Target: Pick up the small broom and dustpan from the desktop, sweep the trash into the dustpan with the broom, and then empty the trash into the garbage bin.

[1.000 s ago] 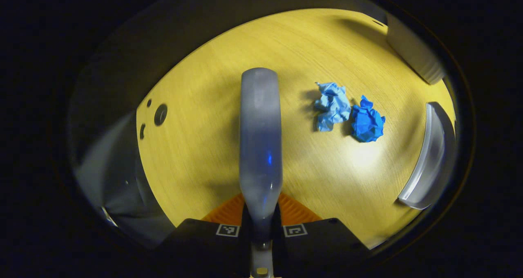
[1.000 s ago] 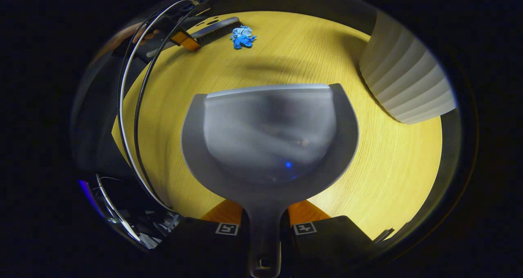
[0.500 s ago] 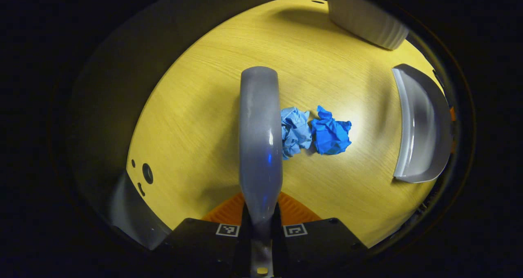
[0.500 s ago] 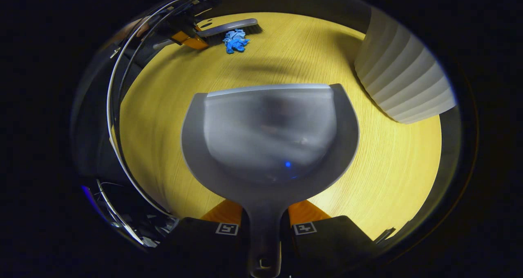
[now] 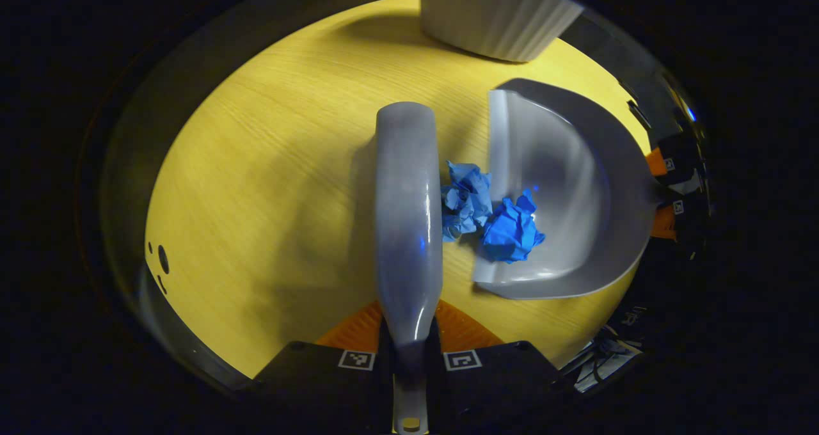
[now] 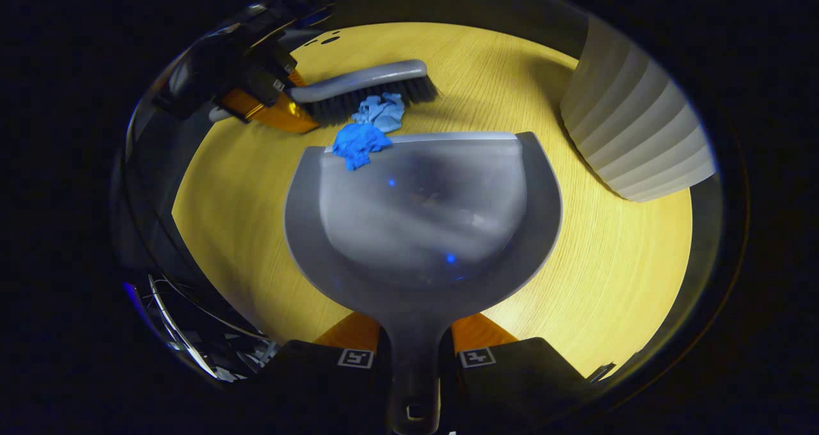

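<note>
Desktop (image 5: 269, 185), broom (image 5: 407, 217) hiding bristles; bin (image 5: 492, 13) cropped

In the right gripper view we see the dustpan (image 6: 422, 230) on the desktop (image 6: 614, 281), the broom (image 6: 365, 89) beyond its front lip. One paper wad (image 6: 357, 144) lies on that lip; the other (image 6: 382, 112) sits between lip and bristles. The garbage bin (image 6: 633, 134) stands right of the dustpan.

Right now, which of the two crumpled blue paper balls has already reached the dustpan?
The darker blue paper ball: it sits on the dustpan at its front lip. The paler blue paper ball lies on the desktop, against the broom.
</note>
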Demonstrator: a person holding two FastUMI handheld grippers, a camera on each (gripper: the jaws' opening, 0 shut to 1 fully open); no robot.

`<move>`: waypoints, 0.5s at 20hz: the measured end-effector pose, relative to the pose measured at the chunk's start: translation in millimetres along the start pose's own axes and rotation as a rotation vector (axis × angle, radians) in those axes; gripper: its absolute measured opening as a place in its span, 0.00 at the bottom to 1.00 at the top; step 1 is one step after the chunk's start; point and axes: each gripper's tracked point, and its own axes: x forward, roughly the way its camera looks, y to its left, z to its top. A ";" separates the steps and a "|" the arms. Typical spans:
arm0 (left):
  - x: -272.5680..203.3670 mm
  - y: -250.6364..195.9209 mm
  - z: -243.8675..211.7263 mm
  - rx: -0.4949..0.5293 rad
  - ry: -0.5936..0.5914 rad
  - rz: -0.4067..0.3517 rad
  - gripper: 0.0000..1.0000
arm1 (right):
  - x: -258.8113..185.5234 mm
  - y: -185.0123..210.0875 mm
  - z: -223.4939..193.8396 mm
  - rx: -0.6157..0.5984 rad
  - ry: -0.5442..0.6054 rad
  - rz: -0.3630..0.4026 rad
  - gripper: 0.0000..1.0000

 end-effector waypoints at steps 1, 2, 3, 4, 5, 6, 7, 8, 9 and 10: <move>-1.6 -11.6 -0.9 0.004 0.001 -0.019 0.25 | 3.7 -1.9 10.2 -0.005 -0.003 -0.002 0.33; -5.1 -22.8 -2.4 0.010 0.003 -0.037 0.25 | 5.8 -2.5 18.4 -0.008 -0.006 -0.003 0.34; -8.4 -32.4 -3.4 0.005 0.003 -0.061 0.25 | 6.5 -4.3 29.6 -0.009 -0.010 -0.005 0.34; -12.2 -41.4 -4.6 -0.017 0.004 -0.092 0.25 | 10.7 -5.0 39.2 -0.008 -0.014 -0.005 0.34; -15.4 -49.4 -8.2 -0.041 0.006 -0.129 0.24 | 9.0 -6.0 51.7 -0.004 -0.019 -0.003 0.34; -19.5 -58.1 -11.6 -0.065 0.009 -0.169 0.24 | 14.5 -3.5 62.4 -0.001 -0.027 0.001 0.34; -23.4 -67.6 -13.2 -0.090 0.003 -0.195 0.25 | 20.1 -3.6 73.7 -0.001 -0.031 0.004 0.34; -25.9 -73.2 -13.7 -0.117 -0.011 -0.208 0.25 | 25.2 -5.3 81.0 -0.002 -0.034 0.005 0.34; -27.4 -76.4 -14.2 -0.144 -0.026 -0.208 0.25 | 28.7 -7.9 89.9 -0.002 -0.042 0.005 0.34; -30.5 -79.8 -15.9 -0.173 -0.039 -0.200 0.25 | 26.5 -8.3 80.1 -0.001 -0.050 0.009 0.33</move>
